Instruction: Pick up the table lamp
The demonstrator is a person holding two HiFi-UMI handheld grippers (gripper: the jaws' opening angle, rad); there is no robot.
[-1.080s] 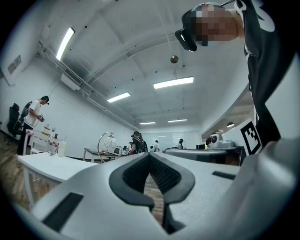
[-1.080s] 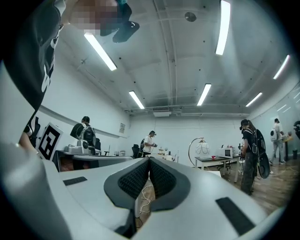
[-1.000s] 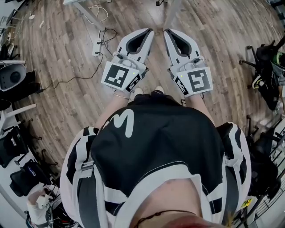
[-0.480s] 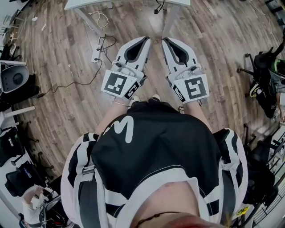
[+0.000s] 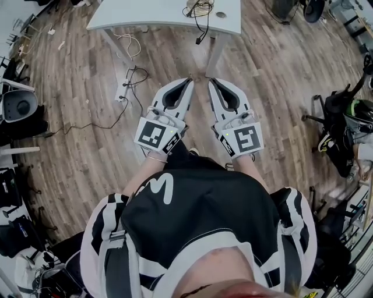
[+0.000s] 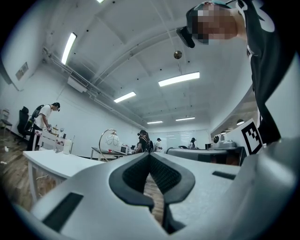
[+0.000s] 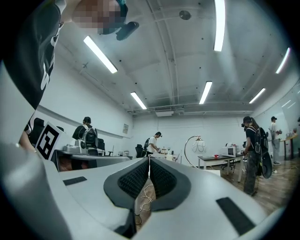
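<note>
partly the table lamp hides behind the closed right claw.

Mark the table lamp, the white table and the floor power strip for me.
table lamp (image 7: 198,146): right gripper view, on its round shade.
white table (image 5: 151,14): head view, bare part of the top.
power strip (image 5: 123,91): head view, middle of its body.
</note>
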